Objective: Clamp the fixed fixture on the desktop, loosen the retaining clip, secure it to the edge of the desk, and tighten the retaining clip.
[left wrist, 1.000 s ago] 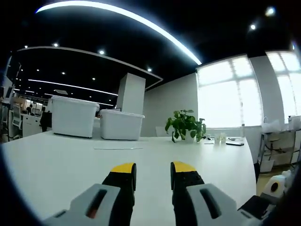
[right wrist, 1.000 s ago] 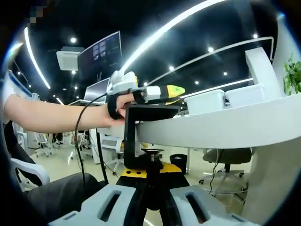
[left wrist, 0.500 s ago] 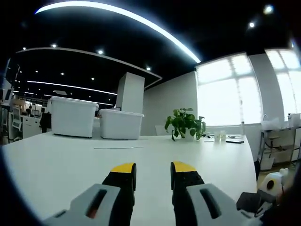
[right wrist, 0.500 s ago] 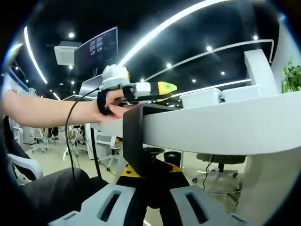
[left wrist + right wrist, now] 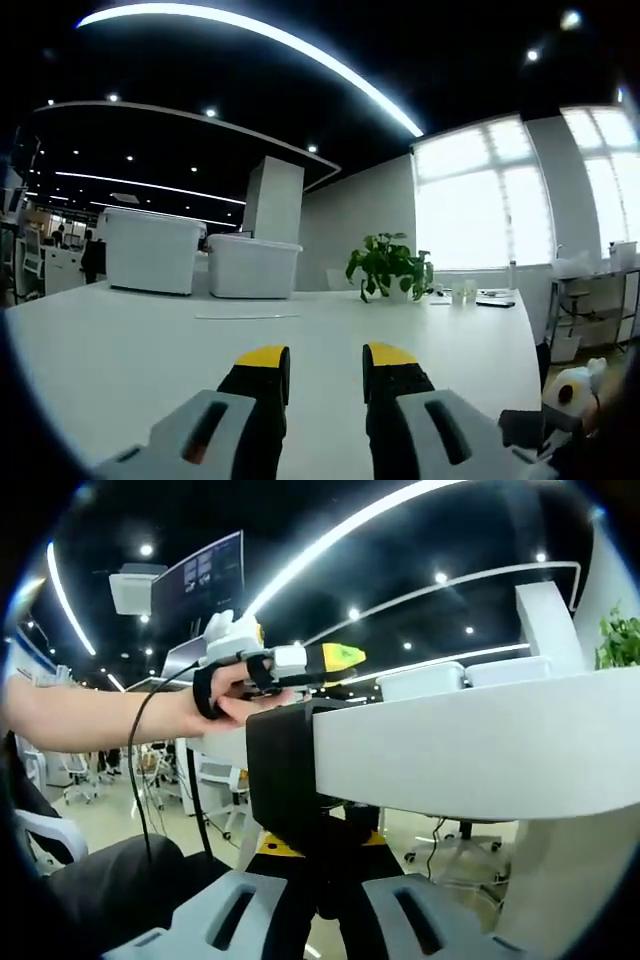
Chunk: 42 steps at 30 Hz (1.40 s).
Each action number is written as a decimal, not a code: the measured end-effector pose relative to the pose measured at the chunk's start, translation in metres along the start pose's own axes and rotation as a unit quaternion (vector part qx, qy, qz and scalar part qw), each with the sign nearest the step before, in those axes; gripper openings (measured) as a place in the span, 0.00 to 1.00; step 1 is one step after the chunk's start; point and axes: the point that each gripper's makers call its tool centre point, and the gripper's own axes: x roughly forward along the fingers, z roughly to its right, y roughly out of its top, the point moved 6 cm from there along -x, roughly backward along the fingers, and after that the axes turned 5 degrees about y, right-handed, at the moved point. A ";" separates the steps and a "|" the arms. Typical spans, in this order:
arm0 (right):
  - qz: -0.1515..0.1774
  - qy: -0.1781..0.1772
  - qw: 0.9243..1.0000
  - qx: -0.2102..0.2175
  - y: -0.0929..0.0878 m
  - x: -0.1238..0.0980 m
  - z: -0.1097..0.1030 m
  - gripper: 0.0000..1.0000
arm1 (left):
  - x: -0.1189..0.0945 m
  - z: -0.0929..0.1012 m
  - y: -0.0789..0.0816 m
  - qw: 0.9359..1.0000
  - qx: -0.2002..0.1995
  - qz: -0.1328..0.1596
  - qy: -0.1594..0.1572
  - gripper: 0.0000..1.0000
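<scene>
Since a second ago, the black fixture (image 5: 285,775) grew larger in your right gripper view: you brought the right gripper (image 5: 318,865) in closer, and the clamp's body now wrapped the rounded desk edge (image 5: 470,755) instead of standing a little off it. Your left gripper (image 5: 325,365) hardly shifted over the desktop (image 5: 130,340).

The fixture was a dark C-shaped clamp, its upright block against the rim of the desk, its top arm lying on the surface and its threaded stem running down below between your right jaws.

From left to right in the right gripper view: your forearm (image 5: 90,715), the hand (image 5: 225,695) holding the left gripper just above the fixture's top arm, then the white bins (image 5: 465,675) farther along the desk, and a green plant (image 5: 622,640) at the far right. In the left gripper view, two white bins (image 5: 200,262), then the plant (image 5: 390,268), then bright windows (image 5: 480,205).

Your right jaws were closed on the fixture's lower part, gripping its stem. Your left jaws stood apart with a clear gap, holding nothing, just above the bare desktop.
</scene>
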 end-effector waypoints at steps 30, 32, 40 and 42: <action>0.015 0.035 0.999 0.005 -0.003 0.003 0.004 0.05 | -0.177 0.089 -0.057 0.989 -0.108 0.009 -0.097 0.21; 0.020 0.039 0.999 0.007 -0.003 0.004 0.005 0.05 | -0.177 0.093 -0.060 0.989 -0.113 0.004 -0.095 0.21; 0.029 0.065 0.997 0.015 -0.003 0.007 0.004 0.05 | -0.152 0.109 -0.065 0.988 -0.095 -0.011 -0.123 0.21; 0.033 0.068 0.997 0.018 -0.003 0.008 0.004 0.05 | -0.146 0.114 -0.065 0.987 -0.093 -0.010 -0.129 0.21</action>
